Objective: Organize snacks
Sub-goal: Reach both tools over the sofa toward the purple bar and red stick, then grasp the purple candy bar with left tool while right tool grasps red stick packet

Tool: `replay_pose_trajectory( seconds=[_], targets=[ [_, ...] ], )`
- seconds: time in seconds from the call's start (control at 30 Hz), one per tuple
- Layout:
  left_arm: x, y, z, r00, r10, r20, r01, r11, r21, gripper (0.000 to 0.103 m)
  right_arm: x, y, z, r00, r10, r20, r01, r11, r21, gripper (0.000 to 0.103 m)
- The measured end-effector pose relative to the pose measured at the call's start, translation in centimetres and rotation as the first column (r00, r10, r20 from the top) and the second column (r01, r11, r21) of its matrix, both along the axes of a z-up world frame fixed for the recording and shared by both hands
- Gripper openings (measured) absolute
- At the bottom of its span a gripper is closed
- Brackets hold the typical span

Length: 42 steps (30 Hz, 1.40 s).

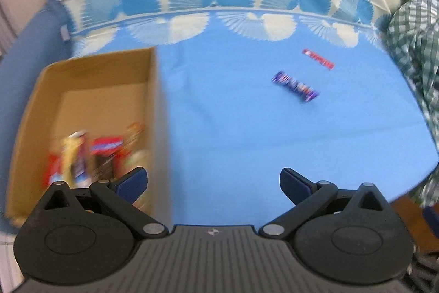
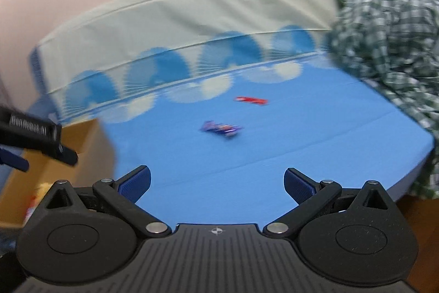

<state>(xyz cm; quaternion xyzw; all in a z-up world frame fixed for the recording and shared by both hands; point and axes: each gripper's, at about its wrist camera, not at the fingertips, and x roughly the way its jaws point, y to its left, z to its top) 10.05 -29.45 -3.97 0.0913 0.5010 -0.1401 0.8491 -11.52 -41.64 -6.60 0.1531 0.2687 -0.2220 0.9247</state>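
A cardboard box [image 1: 153, 111] stands at the left on the blue cloth and holds several blurred snack packs [image 1: 96, 155]. A purple snack bar [image 1: 296, 85] and a red snack bar [image 1: 318, 59] lie loose on the cloth, far right of the box. My left gripper [image 1: 213, 183] is open and empty, beside the box's right wall. My right gripper [image 2: 217, 183] is open and empty, well short of the purple bar [image 2: 221, 128] and the red bar [image 2: 251, 100]. The box [image 2: 90, 144] also shows in the right wrist view, with the left gripper's body [image 2: 35, 136] over it.
A blue cloth with a pale fan pattern [image 1: 247, 142] covers the surface. A crumpled green checked cloth [image 1: 414, 45] lies at the right edge and shows in the right wrist view [image 2: 389, 45]. A pink wall is behind.
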Motion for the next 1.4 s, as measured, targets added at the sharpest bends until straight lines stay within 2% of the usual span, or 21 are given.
replay_pose_trajectory(
  seconds=[0.13,0.37,0.57,0.67,0.73,0.8,0.87,0.93,1.0,1.03,1.07,1.13,1.17,1.2,1.23,1.27,1.3,1.4],
  targets=[
    [5.5,-7.2,-2.9,0.999,-0.014,-0.050,0.013,1.000,-0.026,0.103,2.5,-6.0,-2.2,0.997,-0.080,-0.023,0.079,0.996,-0.043,0.102],
    [15.3,-17.7,-12.2,0.987,0.000,-0.162,-0.006,0.999,-0.036,0.103,10.0,-15.4,-8.6,0.991,-0.114,-0.075,0.103,0.986,-0.133,0.102],
    [21.9,-22.5,-19.8,0.963,0.049,-0.263,-0.055,0.998,-0.016,0.103,18.3,-22.3,-15.3,0.989,-0.052,-0.137,0.029,0.986,-0.166,0.102],
    [23.9,-22.5,-22.8,0.946,0.087,-0.313,-0.075,0.996,0.050,0.103,22.7,-24.5,-18.1,0.987,0.012,-0.157,-0.042,0.982,-0.184,0.102],
    [23.9,-21.4,-22.9,0.959,0.051,-0.278,-0.042,0.998,0.039,0.103,25.7,-25.7,-19.3,0.983,0.068,-0.170,-0.103,0.974,-0.203,0.102],
    [23.8,-20.2,-22.9,0.968,0.025,-0.250,-0.010,0.998,0.060,0.103,28.8,-26.3,-20.0,0.976,0.128,-0.175,-0.165,0.962,-0.219,0.102],
    [24.1,-19.6,-23.2,0.972,0.004,-0.235,0.015,0.997,0.077,0.103,32.1,-26.9,-20.5,0.967,0.175,-0.183,-0.211,0.957,-0.197,0.102],
    [24.5,-20.1,-23.2,0.977,-0.049,-0.206,0.070,0.993,0.095,0.103,34.8,-27.3,-20.7,0.970,0.191,-0.149,-0.215,0.963,-0.163,0.102],
    [24.8,-21.0,-23.2,0.966,-0.161,-0.201,0.184,0.977,0.103,0.103,36.9,-27.3,-20.7,0.967,0.212,-0.141,-0.231,0.963,-0.136,0.102],
    [24.9,-21.5,-23.1,0.954,-0.230,-0.191,0.254,0.961,0.109,0.103,37.6,-27.3,-20.7,0.964,0.224,-0.143,-0.243,0.960,-0.137,0.102],
    [24.9,-21.8,-23.0,0.944,-0.281,-0.172,0.301,0.948,0.104,0.096,37.9,-27.1,-20.7,0.960,0.240,-0.147,-0.261,0.955,-0.142,0.102],
    [24.8,-22.1,-22.7,0.930,-0.339,-0.140,0.355,0.929,0.109,0.081,37.6,-26.8,-20.5,0.949,0.288,-0.126,-0.305,0.942,-0.140,0.090],
    [24.8,-22.1,-22.4,0.928,-0.351,-0.124,0.365,0.925,0.107,0.061,37.3,-26.4,-20.3,0.944,0.309,-0.120,-0.325,0.933,-0.154,0.071],
    [24.8,-21.9,-22.2,0.925,-0.364,-0.114,0.375,0.921,0.102,0.037,36.8,-25.9,-20.2,0.938,0.325,-0.122,-0.342,0.924,-0.172,0.046],
    [24.7,-22.0,-22.1,0.919,-0.377,-0.115,0.388,0.917,0.095,0.023,36.5,-25.5,-20.0,0.933,0.336,-0.132,-0.356,0.916,-0.182,0.033],
    [24.7,-21.7,-21.9,0.916,-0.378,-0.132,0.390,0.917,0.080,0.016,36.3,-25.0,-19.8,0.930,0.336,-0.149,-0.360,0.913,-0.192,0.017],
    [24.6,-21.4,-21.8,0.920,-0.364,-0.143,0.377,0.924,0.071,0.015,35.8,-24.6,-19.6,0.932,0.326,-0.160,-0.353,0.915,-0.193,0.013],
    [23.2,-19.9,-21.3,0.922,-0.355,-0.153,0.368,0.928,0.060,0.015,33.6,-23.5,-19.1,0.942,0.289,-0.169,-0.315,0.937,-0.152,0.013]
  ],
)
